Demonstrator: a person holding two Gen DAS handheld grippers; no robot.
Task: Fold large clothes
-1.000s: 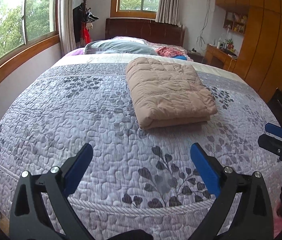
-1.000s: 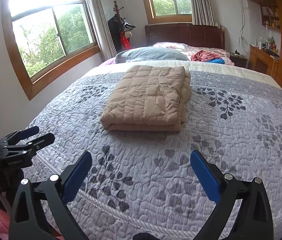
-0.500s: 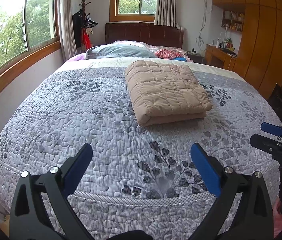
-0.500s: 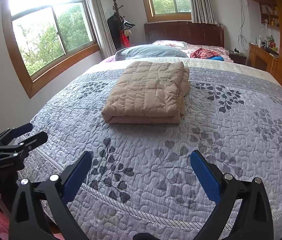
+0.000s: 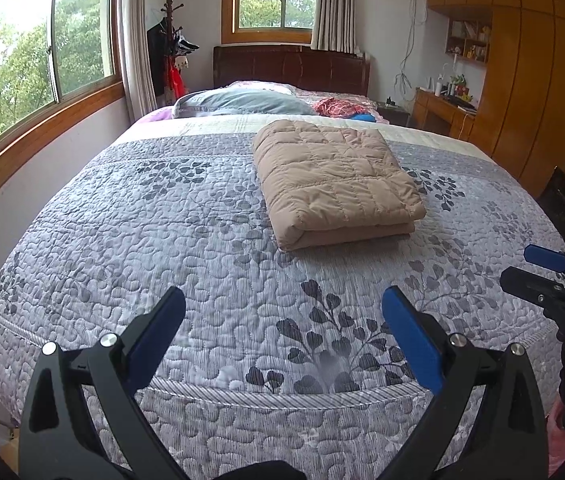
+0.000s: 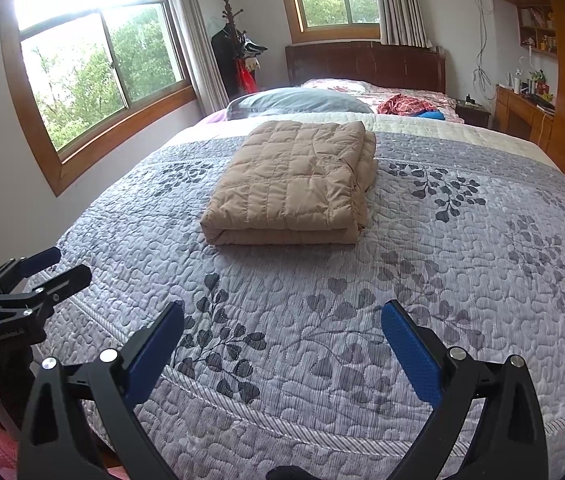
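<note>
Jacket, tan, quilted in puffy squares, folded into a thick rectangular pad, lies mid-bed on the grey leaf-print bedspread. Your left gripper hangs over the foot edge, jaws wide, nothing between the blue pads. Your right gripper sits level beside it, jaws equally wide, well short of the jacket. Grey pillow and red checked cloth lie beyond; only open bedspread lies between grippers and jacket.
</note>
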